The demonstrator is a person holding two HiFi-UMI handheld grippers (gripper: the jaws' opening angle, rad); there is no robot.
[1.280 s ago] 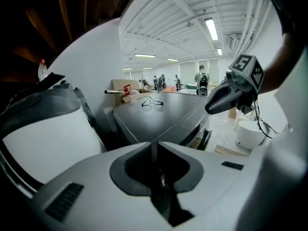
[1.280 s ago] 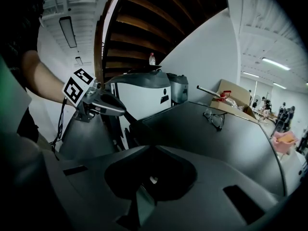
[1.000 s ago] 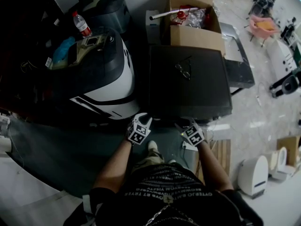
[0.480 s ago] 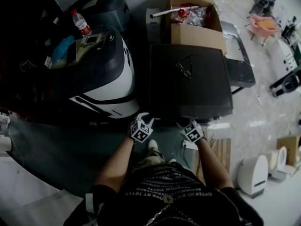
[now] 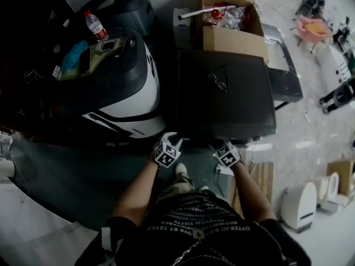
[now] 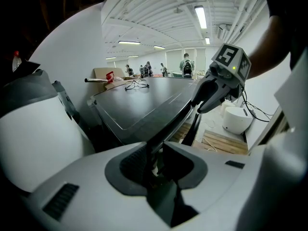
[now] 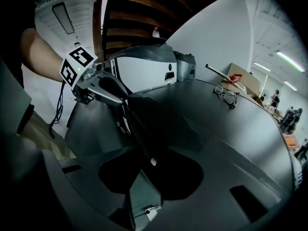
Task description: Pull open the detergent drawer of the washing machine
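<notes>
The dark washing machine (image 5: 224,101) stands in front of me, and its front face and detergent drawer are hidden under its top in the head view. My left gripper (image 5: 172,139) sits at the left of its front edge and my right gripper (image 5: 222,145) at the right. In the left gripper view the left gripper (image 6: 155,160) has its jaws apart. They have just been opening, and the machine's front edge (image 6: 166,129) runs between them. In the right gripper view the right gripper (image 7: 151,163) also stands open over that dark edge.
A pair of glasses (image 5: 217,79) lies on the machine's top. A black-and-white appliance (image 5: 119,87) stands close on the left with a bottle (image 5: 96,27) behind it. A cardboard box (image 5: 230,35) sits behind the machine. On the right floor are a wooden pallet (image 5: 262,177) and a small white unit (image 5: 299,205).
Both grippers have edged slightly closer to the machine's front edge. Nothing else has moved.
</notes>
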